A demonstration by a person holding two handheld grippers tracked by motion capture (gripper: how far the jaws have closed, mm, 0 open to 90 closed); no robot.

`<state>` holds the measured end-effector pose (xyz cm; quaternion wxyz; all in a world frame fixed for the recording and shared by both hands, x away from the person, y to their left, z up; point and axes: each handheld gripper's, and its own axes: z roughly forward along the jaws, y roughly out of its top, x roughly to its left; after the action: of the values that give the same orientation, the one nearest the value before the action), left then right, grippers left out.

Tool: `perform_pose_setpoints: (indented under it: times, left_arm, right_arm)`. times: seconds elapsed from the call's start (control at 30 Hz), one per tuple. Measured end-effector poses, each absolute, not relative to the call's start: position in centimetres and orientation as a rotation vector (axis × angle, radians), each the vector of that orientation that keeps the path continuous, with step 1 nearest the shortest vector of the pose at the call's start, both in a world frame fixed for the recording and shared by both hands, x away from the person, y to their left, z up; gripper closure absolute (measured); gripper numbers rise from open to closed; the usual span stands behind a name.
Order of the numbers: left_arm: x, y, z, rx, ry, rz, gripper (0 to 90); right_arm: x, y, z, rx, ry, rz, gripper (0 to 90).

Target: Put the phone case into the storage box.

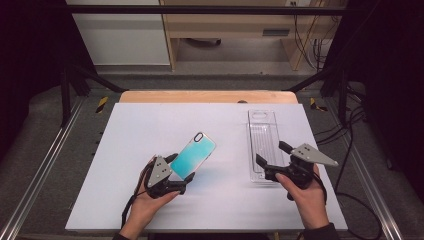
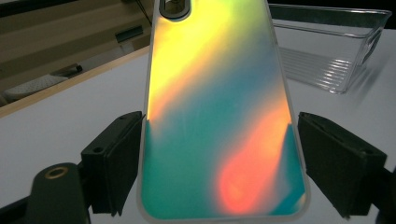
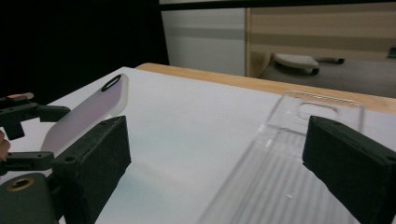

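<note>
The iridescent teal phone case (image 1: pixel 196 153) is gripped at its lower end by the left tongs (image 1: pixel 172 175), tilted above the white counter (image 1: pixel 150 130). The right tongs (image 1: pixel 272 161) are spread open beside the clear ribbed plastic tray (image 1: pixel 262 131). Judged best: the case is kept level and lowered squarely into the tray.

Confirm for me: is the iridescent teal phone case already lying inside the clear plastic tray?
No, the iridescent teal phone case sits between the left gripper jaws, apart from the clear plastic tray.

Phone case (image 2: pixel 219 121) has a glossy iridescent back, teal to orange, with a frosted plastic rim. The tray (image 1: pixel 262 145) is clear ribbed plastic. Bench (image 1: pixel 150 130) is matt white, wood at the far edge.
</note>
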<state>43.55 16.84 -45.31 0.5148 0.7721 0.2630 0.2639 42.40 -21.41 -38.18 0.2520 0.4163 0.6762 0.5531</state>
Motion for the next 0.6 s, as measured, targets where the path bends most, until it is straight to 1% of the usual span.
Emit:
perform_pose_setpoints:
  times: [0.23, 0.3, 0.37, 0.4, 0.6]
  left_arm:
    - [43.1, 17.2, -45.0, 1.829, 0.628, 0.664, 16.6]
    - [43.1, 17.3, -44.9, 1.821, 0.632, 0.670, 16.6]
    - [43.0, 17.3, -44.8, 1.815, 0.631, 0.676, 16.6]
    - [42.9, 17.3, -44.7, 1.814, 0.630, 0.683, 16.6]
    - [42.8, 17.3, -44.4, 1.783, 0.634, 0.677, 16.6]
  right_arm:
    - [44.3, -17.6, -37.5, 1.123, 1.944, 1.552, 9.8]
    - [45.0, -15.8, -37.6, 1.119, 1.998, 1.554, 11.0]
    - [45.1, -15.4, -37.7, 1.117, 2.012, 1.554, 11.5]
    - [45.4, -14.5, -37.8, 1.111, 2.045, 1.542, 12.9]
    - [45.7, -13.0, -37.8, 1.104, 2.098, 1.566, 13.7]
